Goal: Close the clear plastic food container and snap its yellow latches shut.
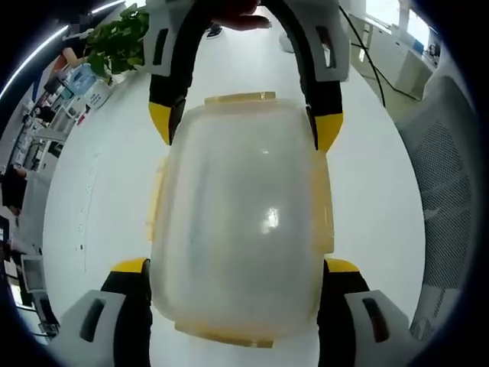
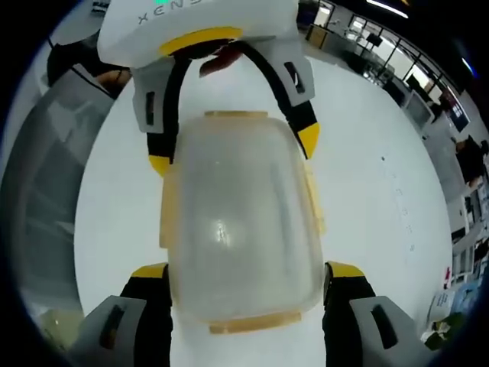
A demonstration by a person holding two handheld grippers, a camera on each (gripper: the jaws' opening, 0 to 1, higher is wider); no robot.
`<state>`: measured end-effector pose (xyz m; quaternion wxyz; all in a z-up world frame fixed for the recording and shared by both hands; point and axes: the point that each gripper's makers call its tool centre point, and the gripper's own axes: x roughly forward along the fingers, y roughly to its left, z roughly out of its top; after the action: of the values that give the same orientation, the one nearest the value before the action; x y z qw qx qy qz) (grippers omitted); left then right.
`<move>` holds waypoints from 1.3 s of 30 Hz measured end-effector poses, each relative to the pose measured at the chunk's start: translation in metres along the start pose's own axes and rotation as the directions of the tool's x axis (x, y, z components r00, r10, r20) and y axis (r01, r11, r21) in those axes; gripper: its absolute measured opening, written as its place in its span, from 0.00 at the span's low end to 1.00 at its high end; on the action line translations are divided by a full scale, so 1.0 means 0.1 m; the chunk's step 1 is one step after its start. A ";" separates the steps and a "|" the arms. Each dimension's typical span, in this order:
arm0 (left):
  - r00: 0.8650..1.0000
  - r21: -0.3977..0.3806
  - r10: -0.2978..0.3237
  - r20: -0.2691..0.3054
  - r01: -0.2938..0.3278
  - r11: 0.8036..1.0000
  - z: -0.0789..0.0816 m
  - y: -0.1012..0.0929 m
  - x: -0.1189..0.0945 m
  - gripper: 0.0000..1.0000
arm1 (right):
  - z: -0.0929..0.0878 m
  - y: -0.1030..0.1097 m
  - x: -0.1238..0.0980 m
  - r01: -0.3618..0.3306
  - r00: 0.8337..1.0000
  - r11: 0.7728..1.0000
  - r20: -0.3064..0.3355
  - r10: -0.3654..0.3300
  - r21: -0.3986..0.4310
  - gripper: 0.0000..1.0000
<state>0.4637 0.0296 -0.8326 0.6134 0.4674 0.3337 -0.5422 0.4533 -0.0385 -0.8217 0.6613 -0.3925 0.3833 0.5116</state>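
The clear plastic container (image 1: 241, 222) with its lid on is close to the camera, over the white table (image 1: 107, 176). Yellow latches (image 1: 238, 98) line its ends and long sides; whether they are snapped down is unclear. My left gripper (image 1: 235, 267) has its yellow-tipped jaws pressed against the container's near sides. My right gripper (image 1: 243, 126) holds the far end the same way, a hand (image 1: 241, 19) behind it. In the right gripper view the container (image 2: 241, 229) sits between my right gripper (image 2: 248, 269) and the left gripper (image 2: 233, 149) opposite.
A potted plant (image 1: 118, 38) stands at the table's far left corner. A grey mesh chair (image 1: 447, 191) is beside the table, seen also as a chair (image 2: 46, 176) in the right gripper view. Office desks and a seated person (image 2: 467, 160) lie beyond.
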 end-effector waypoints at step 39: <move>0.999 -0.041 0.045 -0.026 -0.046 0.998 -0.69 -0.57 -0.36 0.93 | 0.64 0.62 0.23 -0.025 0.999 0.997 -0.042 0.022 -0.078 0.83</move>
<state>0.4082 0.1083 -0.8357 0.6308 0.4687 0.3420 -0.5152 0.4035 0.0385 -0.8249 0.6311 -0.4241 0.3810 0.5260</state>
